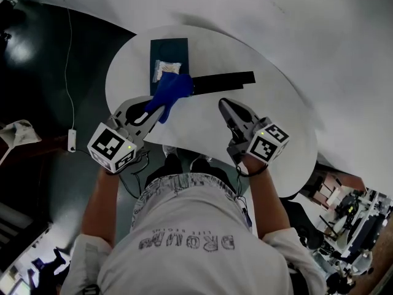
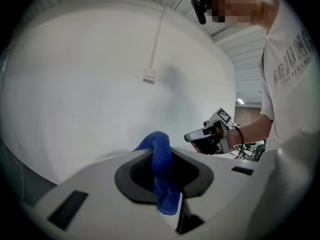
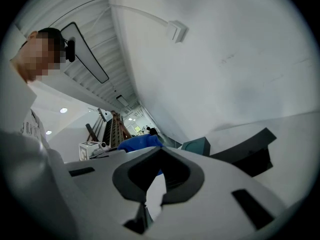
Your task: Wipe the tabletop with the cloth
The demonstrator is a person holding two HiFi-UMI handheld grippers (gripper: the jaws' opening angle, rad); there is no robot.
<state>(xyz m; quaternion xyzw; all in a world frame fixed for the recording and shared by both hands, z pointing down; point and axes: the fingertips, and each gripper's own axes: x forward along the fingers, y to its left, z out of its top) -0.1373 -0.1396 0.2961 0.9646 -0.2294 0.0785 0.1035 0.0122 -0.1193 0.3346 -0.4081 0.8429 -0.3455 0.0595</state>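
Note:
The blue cloth [image 1: 171,91] hangs pinched in my left gripper [image 1: 157,110] over the middle of the white tabletop [image 1: 288,115], beside a black strip. In the left gripper view the blue cloth [image 2: 161,166] is folded over between the jaws of the left gripper [image 2: 162,176], which is shut on it. My right gripper [image 1: 226,106] is over the table to the right of the cloth, apart from it, jaws together and holding nothing. In the right gripper view the right gripper [image 3: 156,181] points towards the blue cloth [image 3: 140,143].
A dark teal mat [image 1: 169,49] lies at the table's far side with a small clear bag [image 1: 166,68] of white pieces on it. A black strip [image 1: 224,80] lies to its right. A white cable and a small box [image 1: 72,139] are on the dark floor at left.

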